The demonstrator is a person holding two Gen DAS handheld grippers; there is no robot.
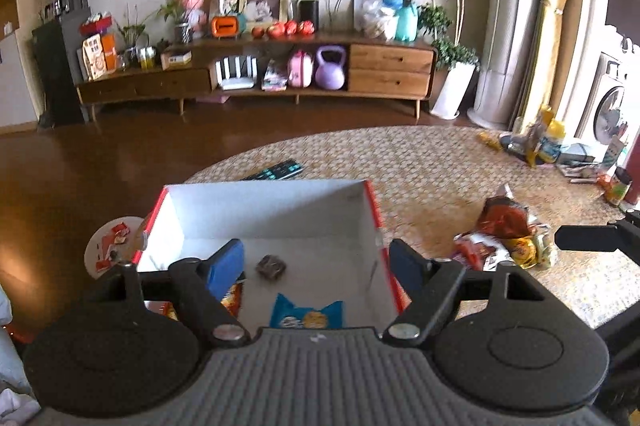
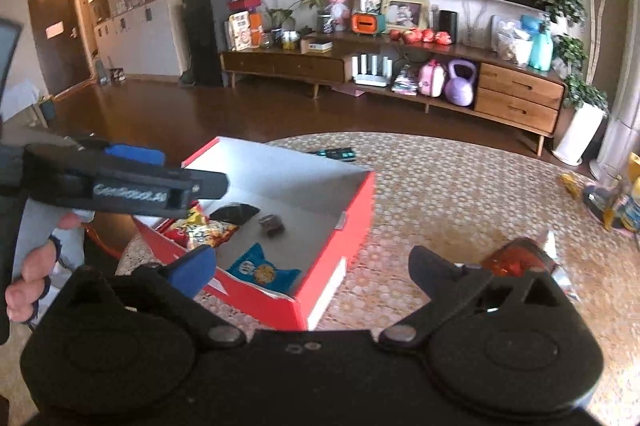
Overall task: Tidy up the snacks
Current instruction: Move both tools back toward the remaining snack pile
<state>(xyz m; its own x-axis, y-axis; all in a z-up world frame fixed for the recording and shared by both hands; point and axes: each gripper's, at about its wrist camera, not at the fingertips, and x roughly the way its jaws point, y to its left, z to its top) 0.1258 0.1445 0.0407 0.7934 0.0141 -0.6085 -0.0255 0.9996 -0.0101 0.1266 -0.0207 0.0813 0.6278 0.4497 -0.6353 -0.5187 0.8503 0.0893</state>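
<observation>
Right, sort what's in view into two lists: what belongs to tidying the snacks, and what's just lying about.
Part of the job:
- red box
- blue cookie packet in the box
- small dark snack in the box
- red and yellow packet in the box
- loose snack packets on the mat beside the box

Just lying about:
- remote control
- purple kettlebell
- pink bag

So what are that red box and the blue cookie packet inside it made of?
The red box looks like matte cardboard: thin, stiff, straight-folded walls, plain pale inside. The blue cookie packet seems to be glossy plastic film: crinkled, with a notched edge, though I cannot be certain.
</observation>
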